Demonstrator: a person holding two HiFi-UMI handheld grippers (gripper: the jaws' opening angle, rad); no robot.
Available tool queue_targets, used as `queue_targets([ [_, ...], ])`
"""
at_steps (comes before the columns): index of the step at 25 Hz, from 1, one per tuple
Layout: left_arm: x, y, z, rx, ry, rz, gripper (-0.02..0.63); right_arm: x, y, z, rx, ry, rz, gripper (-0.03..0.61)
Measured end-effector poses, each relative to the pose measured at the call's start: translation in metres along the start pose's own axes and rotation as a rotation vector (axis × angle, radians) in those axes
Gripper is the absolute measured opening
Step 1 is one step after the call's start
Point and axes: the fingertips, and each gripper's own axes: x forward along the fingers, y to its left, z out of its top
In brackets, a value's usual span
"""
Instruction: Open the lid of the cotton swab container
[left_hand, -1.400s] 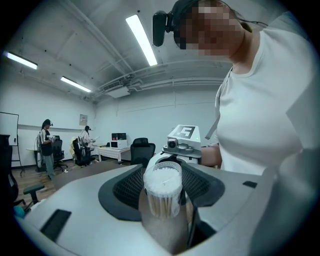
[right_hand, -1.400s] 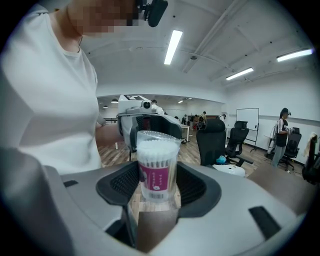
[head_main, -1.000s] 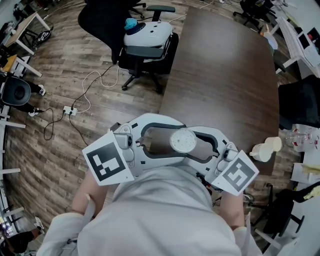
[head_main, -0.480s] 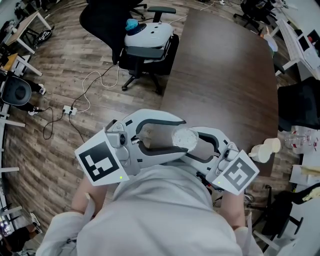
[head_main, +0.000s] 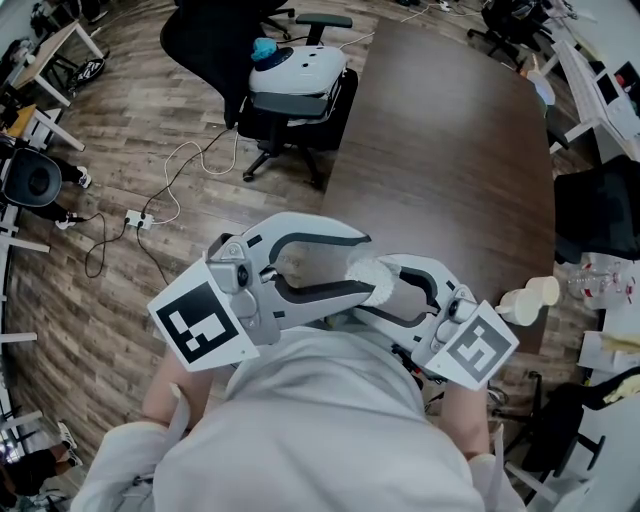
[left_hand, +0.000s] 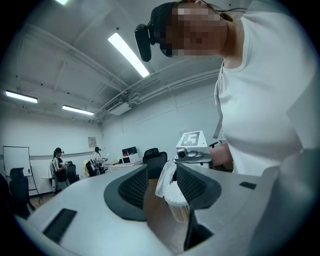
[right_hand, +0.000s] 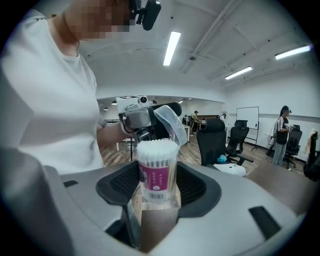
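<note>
R gripper (right_hand: 157, 183) pinches the cotton swab container (right_hand: 157, 172) upright, up in the air over the worktop's (head_main: 450, 150) near edge. L gripper (left_hand: 164, 186), jaws just closing but spread, has the lid (right_hand: 170, 122) between them, tipped up. Swabs (right_hand: 156, 147) exposed, so we reckon nearly done: fold it right back.

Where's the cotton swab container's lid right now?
In the right gripper view, the lid stands tipped up over the cotton swab container clamped in the right gripper. It sits between the jaws of the left gripper, which have just been closing.
</note>
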Motion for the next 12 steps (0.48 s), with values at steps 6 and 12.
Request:
queue_targets([
  [6, 0.003, 0.0008, 0.0013, -0.005, -0.006, 0.003, 0.162, -0.0051, -0.0001, -0.0015, -0.002, 0.004, -0.004, 0.242],
  [12, 0.0048, 0.0008, 0.0022, -0.007, 0.002, 0.004, 0.127, -0.0067, 0.0019, -0.0004, -0.006, -0.004, 0.0, 0.242],
])
